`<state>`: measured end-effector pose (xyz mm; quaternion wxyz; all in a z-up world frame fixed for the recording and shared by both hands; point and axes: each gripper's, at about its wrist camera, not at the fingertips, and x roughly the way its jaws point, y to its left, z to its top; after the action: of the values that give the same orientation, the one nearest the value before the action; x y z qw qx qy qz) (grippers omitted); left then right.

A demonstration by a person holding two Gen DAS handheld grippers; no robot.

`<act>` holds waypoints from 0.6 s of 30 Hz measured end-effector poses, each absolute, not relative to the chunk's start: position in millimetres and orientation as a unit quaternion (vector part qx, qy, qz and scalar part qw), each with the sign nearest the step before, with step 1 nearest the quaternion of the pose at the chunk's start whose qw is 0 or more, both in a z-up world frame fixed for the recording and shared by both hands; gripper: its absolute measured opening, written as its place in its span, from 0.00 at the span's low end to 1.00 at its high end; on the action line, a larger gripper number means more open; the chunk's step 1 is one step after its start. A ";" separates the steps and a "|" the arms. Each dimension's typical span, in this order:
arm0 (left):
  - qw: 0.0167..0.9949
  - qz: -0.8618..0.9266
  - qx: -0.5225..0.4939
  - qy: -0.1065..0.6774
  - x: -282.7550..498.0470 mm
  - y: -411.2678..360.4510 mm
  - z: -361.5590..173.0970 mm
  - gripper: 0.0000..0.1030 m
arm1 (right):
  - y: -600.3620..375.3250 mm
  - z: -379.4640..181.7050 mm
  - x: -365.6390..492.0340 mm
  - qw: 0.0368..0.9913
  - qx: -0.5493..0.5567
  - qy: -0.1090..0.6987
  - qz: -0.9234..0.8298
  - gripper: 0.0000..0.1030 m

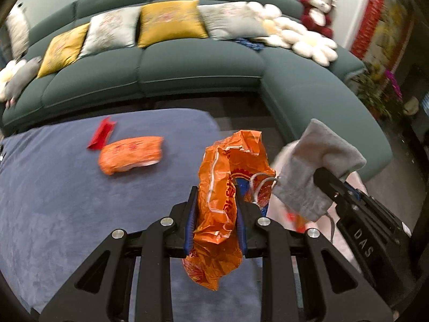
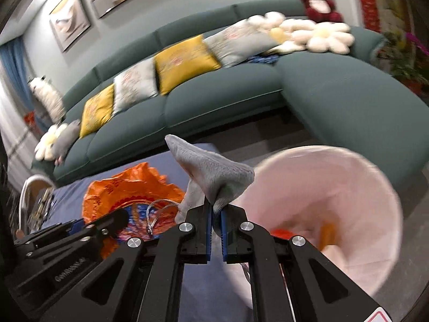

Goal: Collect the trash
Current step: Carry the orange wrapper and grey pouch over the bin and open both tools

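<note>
Two tongs loaded | left tongs (image 1: 214, 212) clamped on crumpled orange wrapper (image 1: 228, 187), lifted above blue table (image 1: 53, 201) | right tongs (image 2: 214, 214) pinched on grey pouch (image 2: 211, 171), beside pink bin (image 2: 335, 193) at 3 o'clock | orange packet (image 1: 131, 154) and red wrapper (image 1: 102, 134) lying on table at 10 o'clock
</note>
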<state>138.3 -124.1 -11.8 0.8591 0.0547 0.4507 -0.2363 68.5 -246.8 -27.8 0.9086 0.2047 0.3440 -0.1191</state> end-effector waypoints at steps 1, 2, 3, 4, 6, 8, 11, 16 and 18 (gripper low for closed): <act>0.857 -0.243 0.058 0.450 133.9 -132.9 -10.7 0.23 | -260.4 -26.0 57.4 0.908 0.209 0.339 -0.131 0.06; 0.854 -0.253 0.061 0.450 128.0 -145.1 -9.8 0.23 | -270.1 -24.8 49.5 0.907 0.213 0.335 -0.139 0.06; 0.851 -0.261 0.062 0.451 123.7 -154.6 -9.5 0.23 | -283.1 -23.8 38.7 0.906 0.219 0.330 -0.150 0.06; 0.849 -0.267 0.064 0.452 121.5 -159.8 -10.3 0.23 | -291.5 -23.1 31.9 0.905 0.223 0.326 -0.156 0.06; 0.843 -0.283 0.069 0.452 111.9 -179.3 -10.2 0.23 | -311.3 -23.4 15.9 0.902 0.230 0.320 -0.175 0.06; 0.838 -0.293 0.075 0.454 104.8 -194.7 -11.5 0.23 | -326.3 -25.0 4.8 0.899 0.236 0.317 -0.189 0.06; 0.834 -0.303 0.085 0.453 97.4 -212.9 -15.3 0.23 | -342.7 -28.9 -6.1 0.894 0.243 0.317 -0.202 0.07; 0.831 -0.306 0.086 0.456 93.6 -225.1 -20.3 0.31 | -352.0 -36.5 -10.1 0.890 0.246 0.320 -0.211 0.13; 0.834 -0.297 0.081 0.458 95.1 -223.6 -21.2 0.48 | -352.4 -38.0 -11.3 0.890 0.250 0.316 -0.214 0.28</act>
<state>95.1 -223.6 -21.2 0.8336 0.0811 0.4585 -0.2973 -11.3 -352.4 -38.0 0.8898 0.2500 0.3161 -0.2141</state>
